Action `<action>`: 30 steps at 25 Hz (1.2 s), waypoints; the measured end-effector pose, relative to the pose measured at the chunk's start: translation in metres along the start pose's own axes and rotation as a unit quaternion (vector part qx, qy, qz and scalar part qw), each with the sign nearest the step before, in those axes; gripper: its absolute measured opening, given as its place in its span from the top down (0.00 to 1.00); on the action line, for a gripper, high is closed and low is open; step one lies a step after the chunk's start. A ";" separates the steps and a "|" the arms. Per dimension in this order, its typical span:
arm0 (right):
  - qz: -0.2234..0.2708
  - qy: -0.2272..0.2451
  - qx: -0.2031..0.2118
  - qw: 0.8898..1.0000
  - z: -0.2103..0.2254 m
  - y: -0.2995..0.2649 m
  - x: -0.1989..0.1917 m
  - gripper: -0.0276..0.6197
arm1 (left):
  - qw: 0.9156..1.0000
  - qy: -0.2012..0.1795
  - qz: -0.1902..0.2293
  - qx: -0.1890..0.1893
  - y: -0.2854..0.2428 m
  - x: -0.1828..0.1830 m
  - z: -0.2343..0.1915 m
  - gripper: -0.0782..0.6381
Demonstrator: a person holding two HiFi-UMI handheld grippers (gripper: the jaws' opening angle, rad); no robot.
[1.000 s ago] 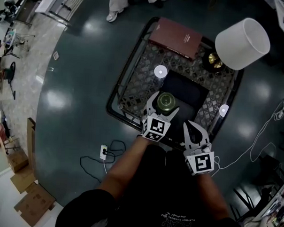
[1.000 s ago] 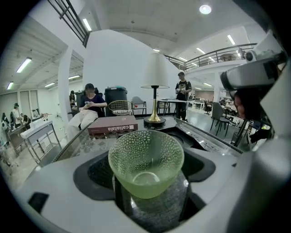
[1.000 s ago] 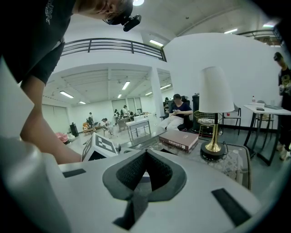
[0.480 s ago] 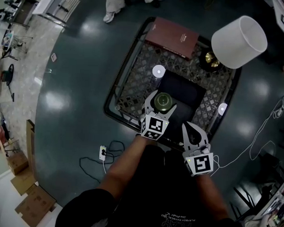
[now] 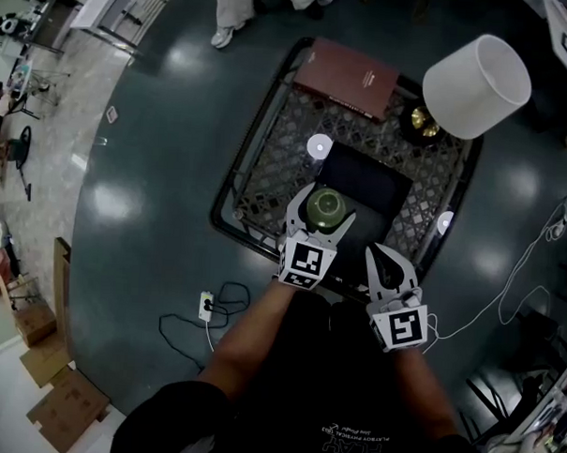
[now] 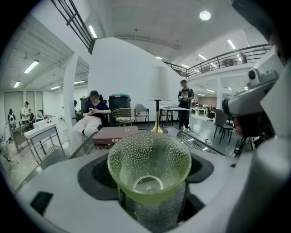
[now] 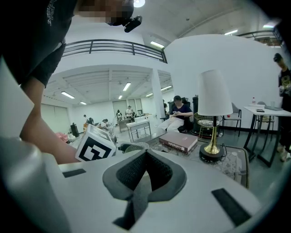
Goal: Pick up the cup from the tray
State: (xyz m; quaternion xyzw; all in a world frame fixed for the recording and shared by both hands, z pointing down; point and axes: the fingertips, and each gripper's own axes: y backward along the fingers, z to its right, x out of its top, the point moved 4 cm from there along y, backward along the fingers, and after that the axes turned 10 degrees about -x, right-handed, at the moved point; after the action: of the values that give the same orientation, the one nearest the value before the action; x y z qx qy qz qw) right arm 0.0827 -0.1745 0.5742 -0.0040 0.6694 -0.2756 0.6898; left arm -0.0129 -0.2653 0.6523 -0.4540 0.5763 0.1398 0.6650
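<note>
Head view: left gripper point(image 5: 326, 202) was over lattice table point(image 5: 267, 164). Cup point(image 5: 327, 208) sat between its jaws, at near-left corner of dark tray point(image 5: 370, 182). Right gripper point(image 5: 381, 258) hung near body, off tray.

Left gripper view: jaws stood wide yet pressed on lower body of green bumpy cup, one each side. Cup upright, empty.

Right gripper view: jaws together, nothing between them.

Progress, as judged: reach and grasp looked done. Lift clear of tray was left. Couldn't tell whether cup's base was off tray.
</note>
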 end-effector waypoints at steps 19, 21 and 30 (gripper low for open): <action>0.092 0.042 0.017 0.995 -0.008 0.012 0.060 0.96 | 0.999 -0.021 0.037 0.005 0.079 0.068 0.025 0.33; 0.102 0.044 0.015 0.994 -0.006 0.015 0.067 0.96 | 0.999 -0.012 0.049 0.007 0.086 0.076 0.028 0.33; 0.139 0.070 0.015 0.988 -0.014 0.027 0.100 0.96 | 0.997 -0.025 0.071 0.009 0.113 0.109 0.042 0.33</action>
State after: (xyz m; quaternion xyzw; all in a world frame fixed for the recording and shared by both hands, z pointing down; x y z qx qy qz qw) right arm 0.0751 -0.1850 0.4705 0.1190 0.7059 -0.1863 0.6730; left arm -0.0342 -0.2084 0.5013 -0.4022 0.5918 0.1927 0.6715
